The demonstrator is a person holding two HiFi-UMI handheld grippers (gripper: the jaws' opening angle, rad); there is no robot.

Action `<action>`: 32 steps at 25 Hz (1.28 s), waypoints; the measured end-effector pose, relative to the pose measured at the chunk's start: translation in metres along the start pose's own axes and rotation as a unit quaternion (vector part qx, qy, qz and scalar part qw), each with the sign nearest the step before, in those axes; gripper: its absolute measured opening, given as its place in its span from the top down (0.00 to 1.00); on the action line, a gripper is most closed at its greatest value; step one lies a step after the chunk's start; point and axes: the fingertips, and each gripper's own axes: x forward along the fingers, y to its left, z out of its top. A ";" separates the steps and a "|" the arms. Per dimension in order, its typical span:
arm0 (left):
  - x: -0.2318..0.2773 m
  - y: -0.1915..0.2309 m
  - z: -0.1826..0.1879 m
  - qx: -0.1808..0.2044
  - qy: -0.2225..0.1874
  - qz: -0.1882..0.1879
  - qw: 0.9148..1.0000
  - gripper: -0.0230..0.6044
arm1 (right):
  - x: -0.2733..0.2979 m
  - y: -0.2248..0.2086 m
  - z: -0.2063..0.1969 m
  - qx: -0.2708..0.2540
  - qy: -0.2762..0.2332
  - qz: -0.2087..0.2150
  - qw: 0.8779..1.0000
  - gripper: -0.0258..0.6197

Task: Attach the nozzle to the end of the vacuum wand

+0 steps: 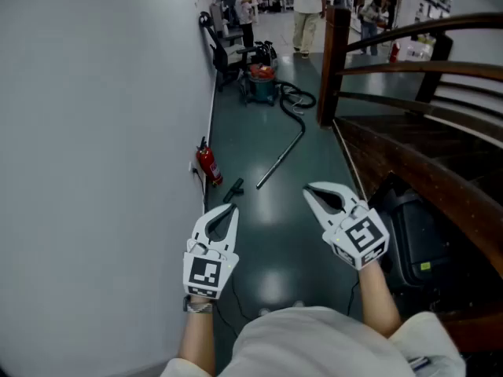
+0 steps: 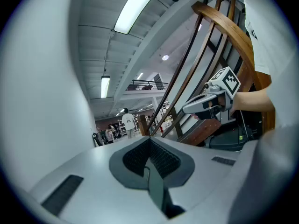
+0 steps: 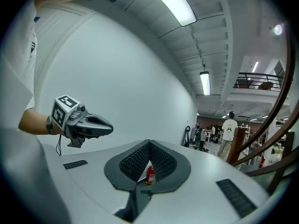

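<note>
1. The person's pale shirt fills the lower edge of the head view. Both forearms extend forward from it.
2. Left gripper: the jaws are closed together with nothing between them. It is held level above the dark green floor, close to the white wall.
3. Right gripper: the jaws are closed together and hold nothing. It is held level, apart from the left gripper, on the side of the wooden stair railing.
4. Nozzle: a small black part lying on the floor ahead of the left gripper. It is near the red fire extinguisher, which stands against the wall.
5. Vacuum wand: a silver tube lying slanted on the floor. Its near end is close to the nozzle but not joined to it. Its far end meets the black hose.
6. The hose leads to the vacuum canister, which stands farther along the wall.
7. Several people stand in the background.
</note>
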 end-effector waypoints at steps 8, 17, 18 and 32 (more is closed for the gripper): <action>0.000 0.000 0.003 0.001 -0.001 -0.001 1.000 0.97 | -0.002 0.002 0.006 0.030 -0.015 0.008 0.999 0.92; -0.004 -0.002 0.004 0.000 -0.001 -0.004 1.000 0.97 | -0.001 0.011 0.009 0.038 -0.027 0.018 0.999 0.91; -0.004 -0.002 0.004 0.000 -0.001 -0.004 1.000 0.97 | -0.001 0.012 0.009 0.040 -0.026 0.019 0.999 0.91; -0.017 0.003 -0.006 -0.005 0.005 -0.011 1.000 0.97 | 0.003 0.029 0.002 0.042 -0.012 0.023 0.999 0.92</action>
